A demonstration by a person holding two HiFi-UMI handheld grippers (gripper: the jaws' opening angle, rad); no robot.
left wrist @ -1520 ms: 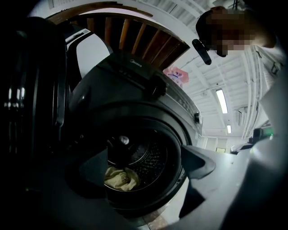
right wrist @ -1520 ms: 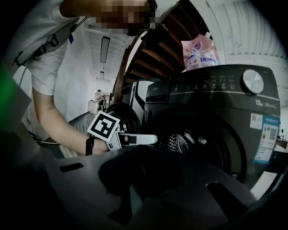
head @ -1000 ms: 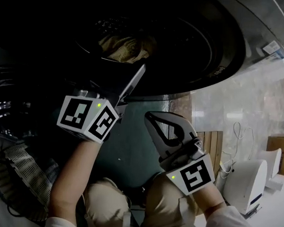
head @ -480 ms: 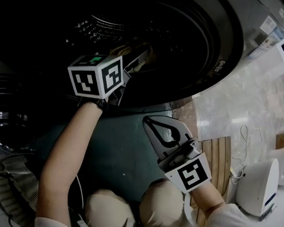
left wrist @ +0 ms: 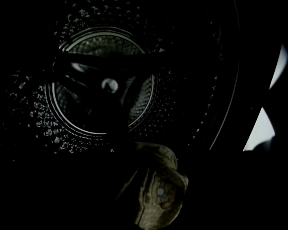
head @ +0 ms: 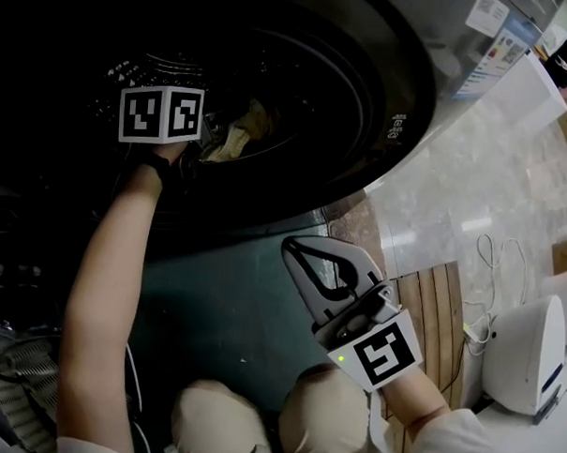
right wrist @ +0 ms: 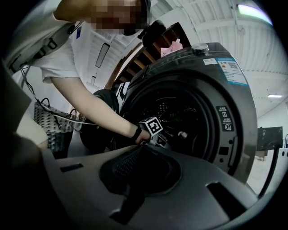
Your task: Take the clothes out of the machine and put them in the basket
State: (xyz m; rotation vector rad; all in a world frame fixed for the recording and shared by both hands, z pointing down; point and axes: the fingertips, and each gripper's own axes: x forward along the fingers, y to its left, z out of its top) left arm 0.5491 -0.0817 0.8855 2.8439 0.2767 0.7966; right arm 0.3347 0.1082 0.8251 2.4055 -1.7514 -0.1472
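Observation:
The washing machine (head: pixel 394 104) stands with its door open, and its dark drum (left wrist: pixel 103 81) fills the left gripper view. A crumpled tan garment (head: pixel 239 133) lies low in the drum, and it shows close ahead in the left gripper view as a tan garment (left wrist: pixel 157 188). My left gripper (head: pixel 211 135) reaches deep into the drum right beside the garment. Its jaws are lost in the dark. My right gripper (head: pixel 297 250) hangs outside below the drum opening, shut and empty. The woven basket (right wrist: pixel 50 128) stands on the floor to the left.
The machine's open door (right wrist: pixel 100 117) hangs to the left of the opening. A white appliance (head: pixel 526 354) and a cable (head: pixel 488 267) are on the pale floor at right, beside a wooden slat panel (head: pixel 440 303). My knees are below.
My left gripper has gone from the drum's lip deep into the drum, up to the tan garment. The right gripper has barely moved.

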